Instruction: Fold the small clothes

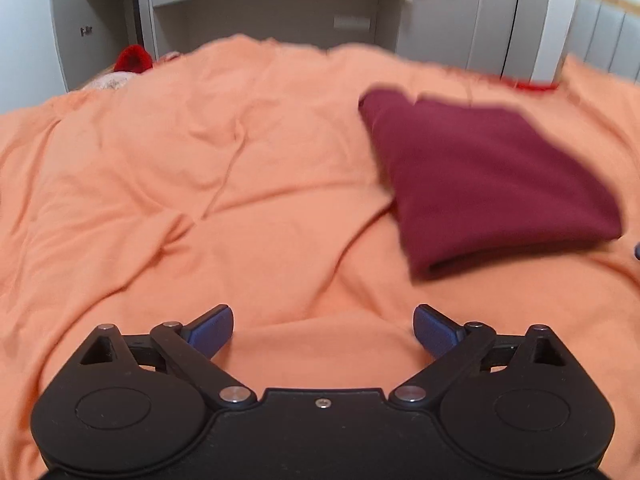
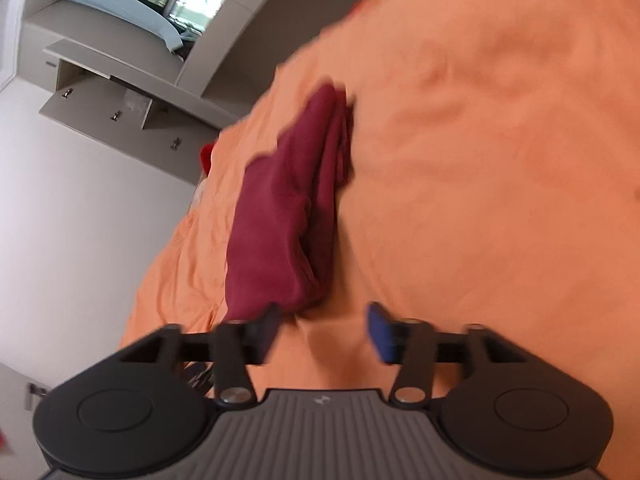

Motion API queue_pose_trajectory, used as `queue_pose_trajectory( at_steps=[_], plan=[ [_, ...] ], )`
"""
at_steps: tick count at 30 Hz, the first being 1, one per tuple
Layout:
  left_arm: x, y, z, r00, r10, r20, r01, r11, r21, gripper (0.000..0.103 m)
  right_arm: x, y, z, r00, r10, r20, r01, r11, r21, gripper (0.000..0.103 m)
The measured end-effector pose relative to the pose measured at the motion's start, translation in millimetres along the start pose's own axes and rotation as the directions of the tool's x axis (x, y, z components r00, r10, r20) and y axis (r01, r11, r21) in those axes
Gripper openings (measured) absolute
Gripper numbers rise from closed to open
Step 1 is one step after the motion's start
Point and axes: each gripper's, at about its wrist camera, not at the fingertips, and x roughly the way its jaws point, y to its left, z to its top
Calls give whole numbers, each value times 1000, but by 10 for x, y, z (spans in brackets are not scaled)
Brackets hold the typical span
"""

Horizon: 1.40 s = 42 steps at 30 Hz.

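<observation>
A folded maroon garment [image 2: 292,216] is lying lengthwise just ahead of the right tool [image 2: 324,330], both tools spread and empty; the left tool [image 1: 323,330] is sitting farther off.

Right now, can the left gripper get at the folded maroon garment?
Probably yes. The left gripper has open jaws holding nothing, and only bare orange bedcover lies between it and the folded maroon garment, off to its right.
</observation>
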Motion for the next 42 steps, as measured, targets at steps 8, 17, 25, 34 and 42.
queue_pose_trajectory(
  at_steps=[8, 17, 25, 34, 42],
  plan=[
    [26, -271, 600, 981, -133, 143, 137, 990, -20, 102, 170, 277, 405, 939, 296, 175, -305, 952, 24, 68],
    [814, -328, 231, 996, -81, -34, 82, 996, 21, 103, 978, -57, 276, 993, 111, -37, -106, 988, 108, 24],
    [418, -66, 531, 982, -166, 87, 174, 981, -85, 102, 552, 432, 714, 983, 168, 73, -164, 985, -52, 53],
    [751, -355, 269, 979, -204, -17, 204, 979, -7, 102, 1590, 302, 1285, 998, 62, -19, -64, 994, -87, 51],
    [654, -335, 215, 982, -181, 54, 182, 983, -18, 101, 1524, 145, 1210, 999, 23, 23, -22, 999, -26, 34]
  ],
)
